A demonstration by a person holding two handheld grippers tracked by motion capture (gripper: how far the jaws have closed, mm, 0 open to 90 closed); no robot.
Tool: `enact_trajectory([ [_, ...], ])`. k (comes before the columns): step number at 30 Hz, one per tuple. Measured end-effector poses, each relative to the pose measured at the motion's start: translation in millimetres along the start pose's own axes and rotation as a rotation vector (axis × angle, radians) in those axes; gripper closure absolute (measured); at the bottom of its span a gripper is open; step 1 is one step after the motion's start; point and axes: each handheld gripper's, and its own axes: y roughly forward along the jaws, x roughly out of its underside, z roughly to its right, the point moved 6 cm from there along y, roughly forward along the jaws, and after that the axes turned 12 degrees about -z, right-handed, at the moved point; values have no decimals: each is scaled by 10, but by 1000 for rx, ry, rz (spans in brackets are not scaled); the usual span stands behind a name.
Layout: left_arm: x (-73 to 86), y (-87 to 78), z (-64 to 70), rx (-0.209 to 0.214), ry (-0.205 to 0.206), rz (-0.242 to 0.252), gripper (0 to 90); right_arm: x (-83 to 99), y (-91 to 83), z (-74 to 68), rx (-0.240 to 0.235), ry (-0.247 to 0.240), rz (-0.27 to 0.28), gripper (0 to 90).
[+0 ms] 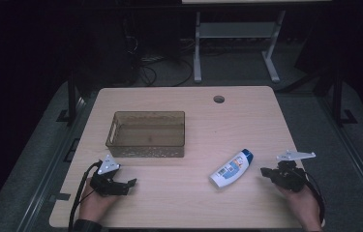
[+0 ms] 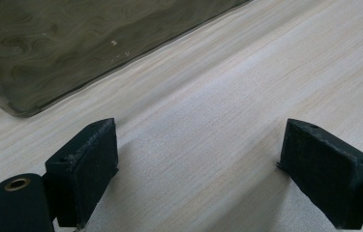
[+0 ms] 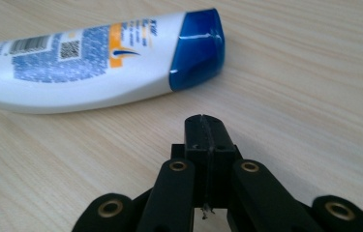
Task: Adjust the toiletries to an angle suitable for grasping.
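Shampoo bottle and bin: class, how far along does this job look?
Nothing looks done: the shampoo bottle lies on the table, outside the empty bin. Nothing is in hand: the right tool sits shut near its blue cap, the left tool open over bare wood. Any grasping and binning remains.

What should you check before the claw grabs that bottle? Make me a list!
1. Bottle within easy reach: ok, it lies on its side on the table, just ahead of the right claw.
2. Right claw open enough to grab: not ok, its jaws are pressed shut.
3. Left claw out of the way: ok, it is open, empty and far from the bottle.
4. Bin free for the bottle: ok, it looks empty.
5. Bottle cap closed: ok, it looks shut.
6. Bottle full or empty: cannot tell.
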Motion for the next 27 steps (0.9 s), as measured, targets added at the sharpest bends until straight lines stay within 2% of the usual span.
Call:
enact_trajectory([
  [8,0,0,0,0,0,-1,126,-132,7,-14,-5,-33,0,897],
  [20,0,0,0,0,-1,0,126,-321,112,53,-3,-10,-7,897],
  [27,0,0,0,0,-1,0,127,-370,176,75,1,-3,-30,897],
])
